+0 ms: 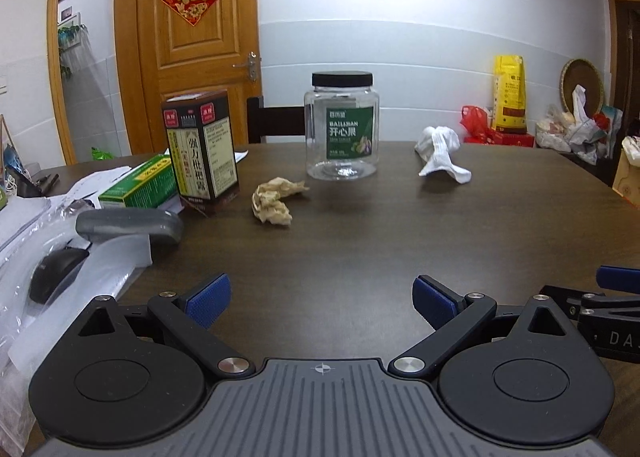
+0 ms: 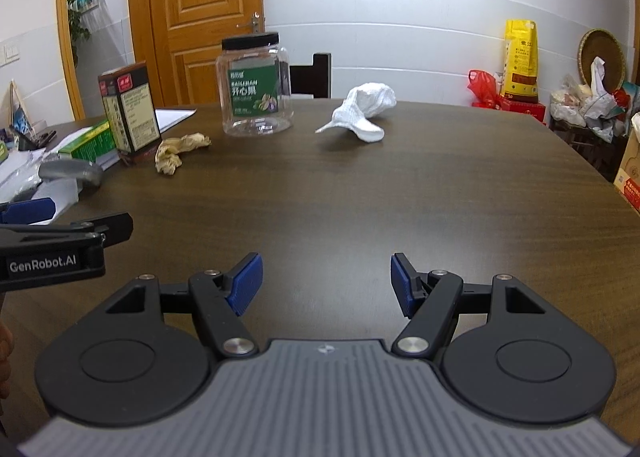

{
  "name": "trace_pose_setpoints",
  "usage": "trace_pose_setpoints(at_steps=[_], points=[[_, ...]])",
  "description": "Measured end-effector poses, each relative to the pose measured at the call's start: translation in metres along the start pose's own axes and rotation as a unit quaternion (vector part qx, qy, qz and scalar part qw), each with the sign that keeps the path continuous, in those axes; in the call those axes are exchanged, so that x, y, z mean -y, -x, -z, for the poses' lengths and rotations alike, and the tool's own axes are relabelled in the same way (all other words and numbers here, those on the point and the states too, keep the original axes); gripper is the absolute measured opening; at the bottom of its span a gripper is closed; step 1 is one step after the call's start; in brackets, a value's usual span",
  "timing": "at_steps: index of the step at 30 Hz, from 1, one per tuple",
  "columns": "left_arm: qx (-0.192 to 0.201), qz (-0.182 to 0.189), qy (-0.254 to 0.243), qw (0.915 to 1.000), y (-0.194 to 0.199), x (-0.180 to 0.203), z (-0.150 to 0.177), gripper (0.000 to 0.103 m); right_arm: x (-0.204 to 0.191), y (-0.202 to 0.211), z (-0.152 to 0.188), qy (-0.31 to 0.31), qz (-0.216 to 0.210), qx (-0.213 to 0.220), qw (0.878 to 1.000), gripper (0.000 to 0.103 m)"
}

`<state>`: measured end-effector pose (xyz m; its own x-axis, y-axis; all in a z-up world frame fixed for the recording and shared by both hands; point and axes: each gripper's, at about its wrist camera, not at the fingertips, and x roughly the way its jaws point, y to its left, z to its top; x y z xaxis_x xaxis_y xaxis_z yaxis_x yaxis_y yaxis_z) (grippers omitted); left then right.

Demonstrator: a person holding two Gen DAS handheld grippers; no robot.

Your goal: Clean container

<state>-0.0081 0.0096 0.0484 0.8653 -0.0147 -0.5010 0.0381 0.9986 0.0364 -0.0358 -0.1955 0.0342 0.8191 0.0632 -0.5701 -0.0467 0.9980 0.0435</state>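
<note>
Both grippers hover low over the tabletop, side by side, jaws spread wide and holding nothing. The left gripper faces the clear plastic jar almost dead ahead but well apart; for the right gripper, that jar sits ahead and off to the left. The jar stands upright near the far edge, black lid on, seemingly empty. The white cloth lies to its right, a crumpled brown paper to its left. The risks: the jar looks light and smooth, so a one-sided nudge could tip or skate it toward the edge. A squeeze too hard might buckle its thin walls. The tall box crowds the left approach.
</note>
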Motion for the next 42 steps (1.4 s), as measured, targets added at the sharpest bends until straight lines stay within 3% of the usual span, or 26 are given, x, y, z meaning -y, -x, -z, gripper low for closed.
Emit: trace_pose_setpoints(at_steps=[18,42], points=[[-0.047,0.007,0.004,0.9989,-0.003,0.003,0.036,0.1,-0.009,-0.004,0.013,0.011,-0.006,-0.023,1.0,0.069],[-0.059,0.009,-0.002,0.9982,0.0,0.009,0.043,0.1,-0.005,0.0,0.019,-0.002,-0.007,-0.031,0.999,0.069]])
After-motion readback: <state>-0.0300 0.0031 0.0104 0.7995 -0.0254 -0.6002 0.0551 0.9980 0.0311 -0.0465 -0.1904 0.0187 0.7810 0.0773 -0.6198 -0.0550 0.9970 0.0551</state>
